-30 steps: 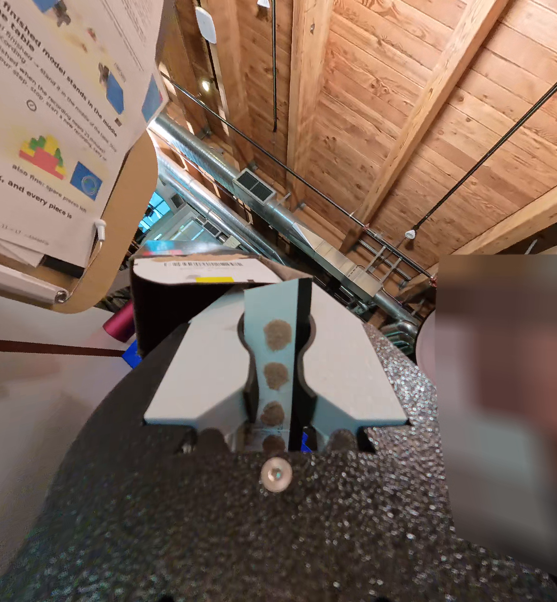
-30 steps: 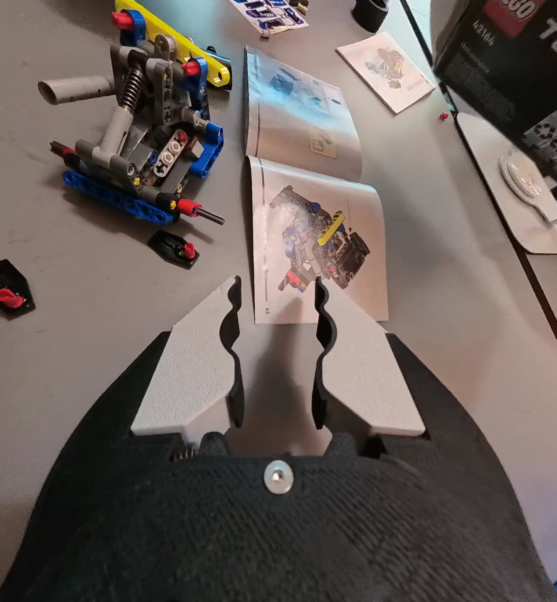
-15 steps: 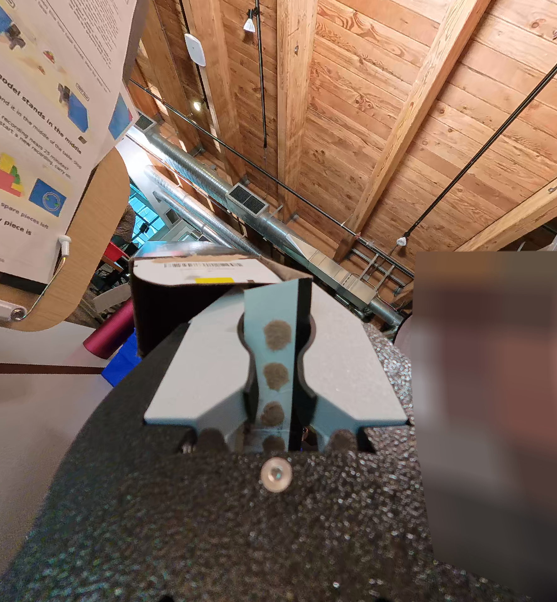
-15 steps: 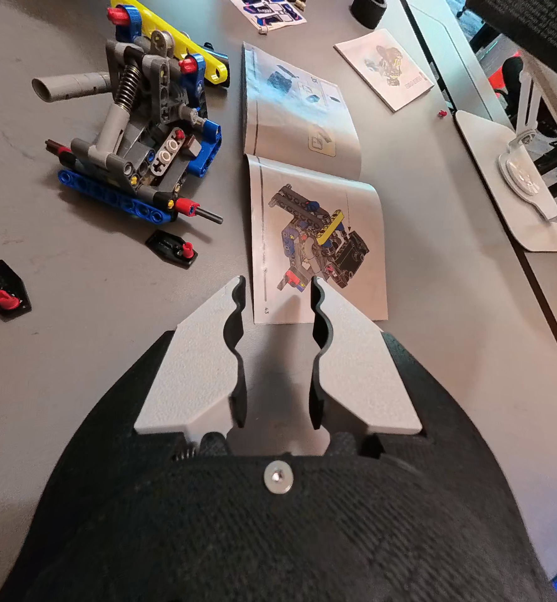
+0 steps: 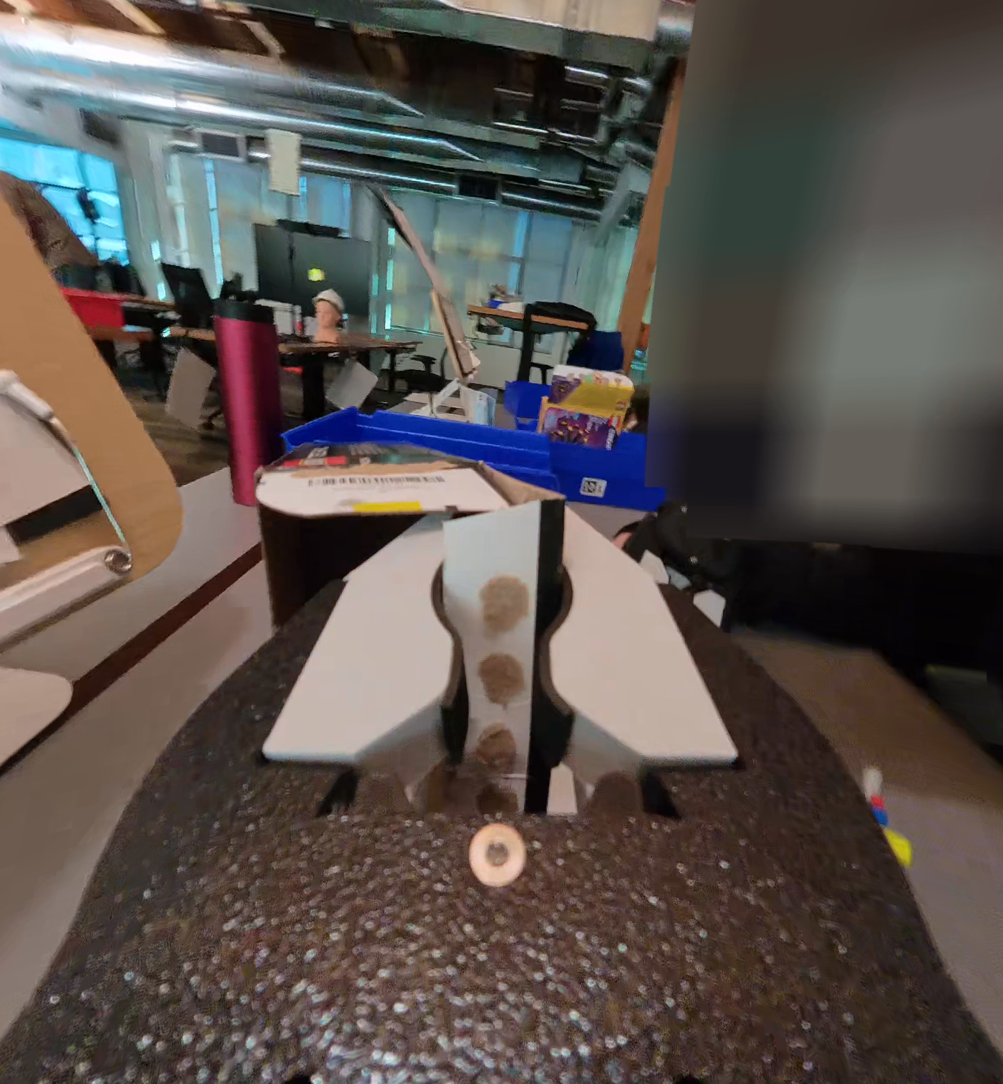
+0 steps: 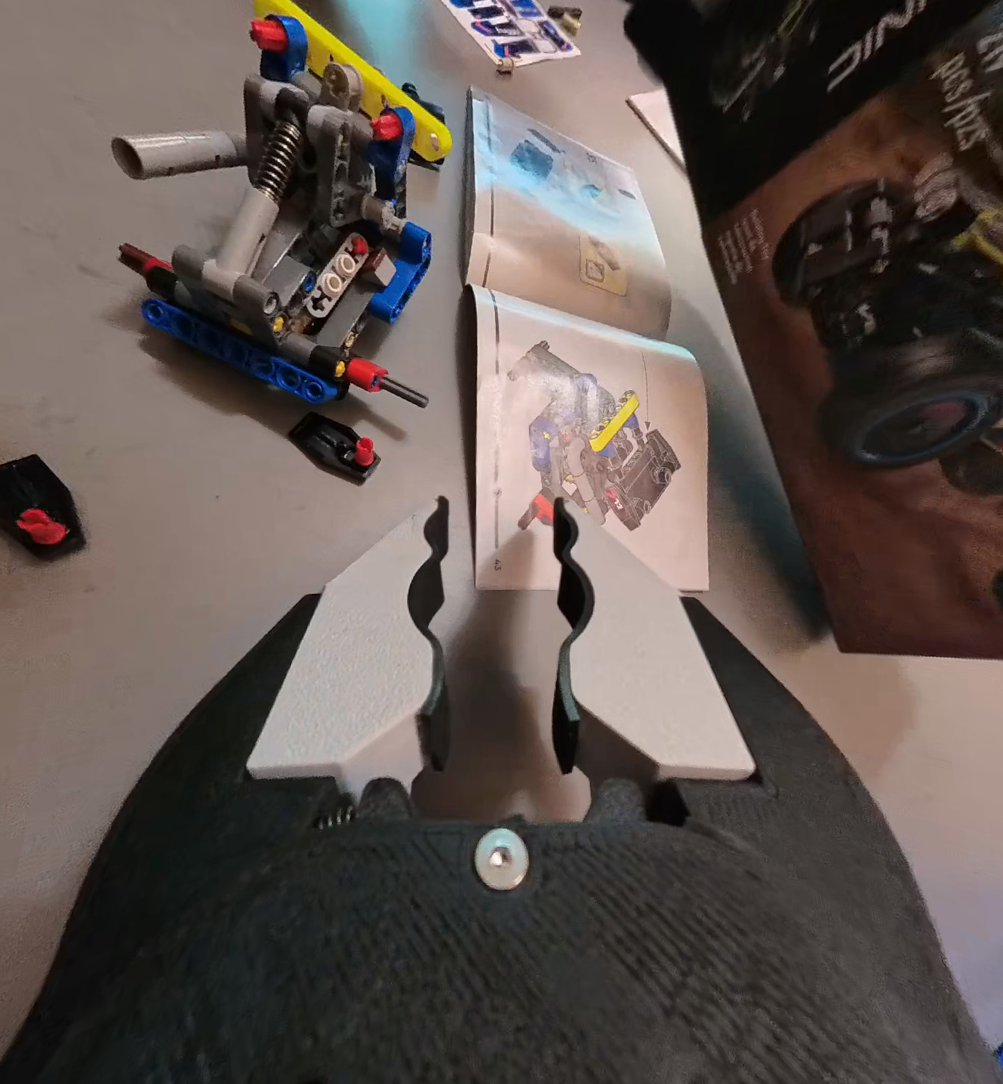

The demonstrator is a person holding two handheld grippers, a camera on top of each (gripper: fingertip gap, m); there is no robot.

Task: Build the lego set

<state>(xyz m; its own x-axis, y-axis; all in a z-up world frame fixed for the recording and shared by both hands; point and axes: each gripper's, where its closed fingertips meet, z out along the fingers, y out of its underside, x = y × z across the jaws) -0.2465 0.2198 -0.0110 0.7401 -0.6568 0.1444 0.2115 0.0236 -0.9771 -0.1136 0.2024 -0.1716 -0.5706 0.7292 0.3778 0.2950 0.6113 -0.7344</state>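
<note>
My left gripper (image 5: 502, 528) is shut on the pale end flap (image 5: 487, 563) of a dark cardboard toy box (image 5: 334, 551), held up off the table. The flap with its brown glue dots stands between the two fingers. The same box (image 6: 897, 293) fills the right side of the right wrist view. My right gripper (image 6: 499, 510) is open and empty, hovering over the grey table (image 6: 164, 586) at the near edge of an open instruction booklet (image 6: 592, 410). A partly built blue, grey and yellow model (image 6: 299, 258) lies to the left of the booklet.
Two small black pieces with red pins (image 6: 334, 446) (image 6: 32, 504) lie near the model. A sticker sheet (image 6: 510, 29) is at the far edge. Beyond the box are a maroon bottle (image 5: 247, 399), blue bins (image 5: 475, 440) and a clipboard stand (image 5: 76, 410). Across from one pair of fingers to the other is roughly 20 cm.
My left gripper tilted down from facing the ceiling to level, with the box flap still in its grasp. The box swung back into the right wrist view. My right fingers closed a little.
</note>
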